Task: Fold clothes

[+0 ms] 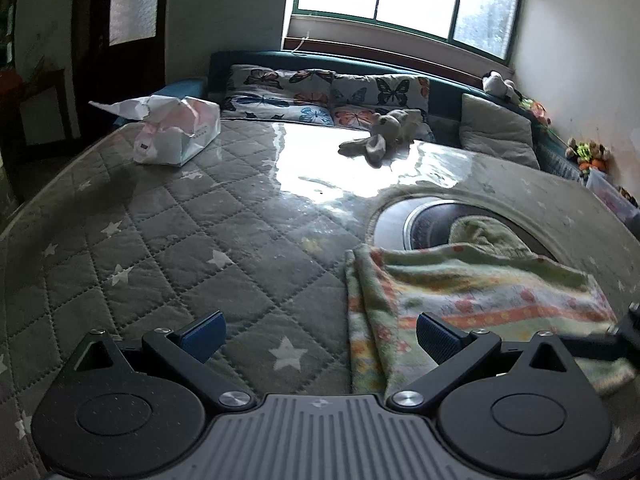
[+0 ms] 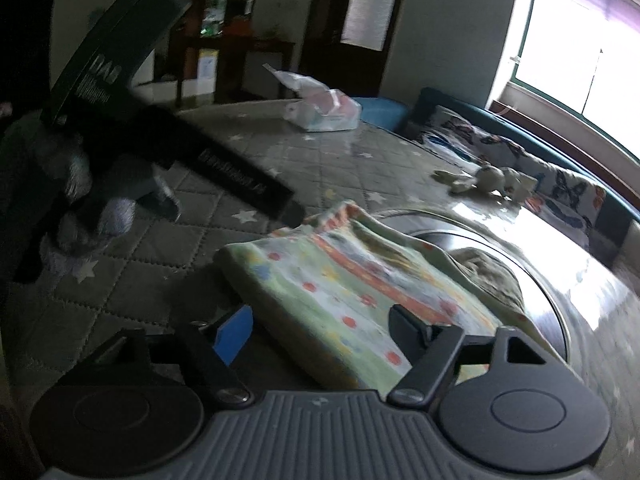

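Observation:
A folded green cloth [image 1: 480, 292] with orange stripes and coloured dots lies on the grey quilted star-pattern cover [image 1: 180, 248]. My left gripper [image 1: 320, 330] is open just left of the cloth, its right finger over the cloth's near left edge. In the right wrist view the cloth [image 2: 340, 276] lies under and between the fingers of my right gripper [image 2: 320, 326], which stands open; its right finger is above the cloth and its blue left pad [image 2: 234, 334] is beside the cloth's near edge. The left tool [image 2: 240, 180] shows as a dark bar reaching to the cloth's far corner.
Behind the cloth is a round metal-rimmed opening [image 1: 416, 220] with a second greenish cloth [image 1: 484, 232] in it. A white plastic bag [image 1: 176, 132], a plush toy [image 1: 384, 136], butterfly pillows [image 1: 320, 92] and a grey cushion [image 1: 496, 136] sit farther back. A fuzzy sleeve [image 2: 72, 184] is at left.

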The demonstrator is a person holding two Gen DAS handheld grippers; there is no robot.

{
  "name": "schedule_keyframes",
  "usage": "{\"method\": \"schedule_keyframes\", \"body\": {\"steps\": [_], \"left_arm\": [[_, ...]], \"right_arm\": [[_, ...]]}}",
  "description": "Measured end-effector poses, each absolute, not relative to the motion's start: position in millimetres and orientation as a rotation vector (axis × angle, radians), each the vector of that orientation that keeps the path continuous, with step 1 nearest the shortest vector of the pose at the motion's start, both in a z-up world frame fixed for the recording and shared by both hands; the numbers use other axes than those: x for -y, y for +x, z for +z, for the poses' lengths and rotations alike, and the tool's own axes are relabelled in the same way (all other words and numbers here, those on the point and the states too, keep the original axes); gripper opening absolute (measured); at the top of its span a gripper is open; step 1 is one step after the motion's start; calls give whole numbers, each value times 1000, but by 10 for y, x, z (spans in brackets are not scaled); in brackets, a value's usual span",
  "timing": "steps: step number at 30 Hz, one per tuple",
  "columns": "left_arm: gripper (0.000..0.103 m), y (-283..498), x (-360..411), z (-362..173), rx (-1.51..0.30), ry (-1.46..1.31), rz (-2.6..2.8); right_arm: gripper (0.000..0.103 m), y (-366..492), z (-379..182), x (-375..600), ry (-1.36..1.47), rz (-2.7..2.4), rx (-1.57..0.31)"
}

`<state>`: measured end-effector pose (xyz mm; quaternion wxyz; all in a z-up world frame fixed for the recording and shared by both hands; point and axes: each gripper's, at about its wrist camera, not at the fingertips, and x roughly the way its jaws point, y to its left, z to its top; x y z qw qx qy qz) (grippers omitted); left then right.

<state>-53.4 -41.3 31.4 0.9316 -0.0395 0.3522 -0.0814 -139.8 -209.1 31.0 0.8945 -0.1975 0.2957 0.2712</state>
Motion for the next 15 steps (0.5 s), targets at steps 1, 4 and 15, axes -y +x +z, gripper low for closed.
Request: {"method": "schedule_keyframes", "body": {"steps": [1, 4, 15], "left_arm": [[103, -517, 389, 320, -726, -94, -166], [103, -481, 337, 338, -742, -143, -180], [103, -394, 300, 332, -805, -276, -231]], "right_arm": [[70, -1390, 298, 2045, -425, 575, -613], [61, -1371, 265, 1916, -462, 606, -611], [37, -1345, 161, 1523, -587, 667, -567]]}}
